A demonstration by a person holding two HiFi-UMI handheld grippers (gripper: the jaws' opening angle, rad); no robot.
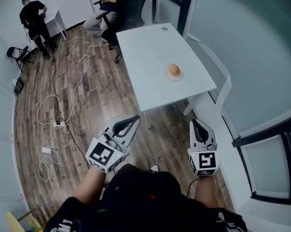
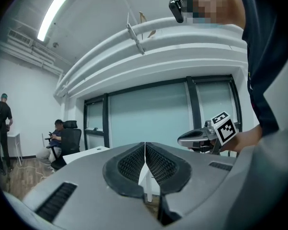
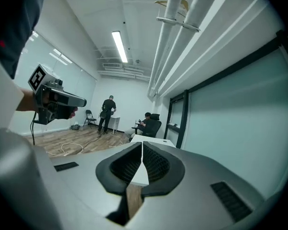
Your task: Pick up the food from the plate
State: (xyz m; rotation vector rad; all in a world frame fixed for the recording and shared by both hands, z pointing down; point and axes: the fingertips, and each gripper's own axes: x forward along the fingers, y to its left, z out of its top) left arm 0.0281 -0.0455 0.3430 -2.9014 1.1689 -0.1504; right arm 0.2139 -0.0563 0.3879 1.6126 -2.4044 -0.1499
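Nearest, short of the white table's (image 1: 150,57) near edge, the left gripper (image 1: 135,119) and right gripper (image 1: 196,123) hover over the wood floor (image 1: 92,95), each with its jaws pressed together on nothing. On the table, toward its right edge, a small plate (image 1: 180,77) carries the food (image 1: 173,69), a round brownish piece, well apart from both grippers. Past the table's far end a seated person (image 1: 108,1) occupies an office chair (image 1: 133,4). Farther left of the table, a standing person (image 1: 33,18) is beside a small white desk (image 1: 56,19).
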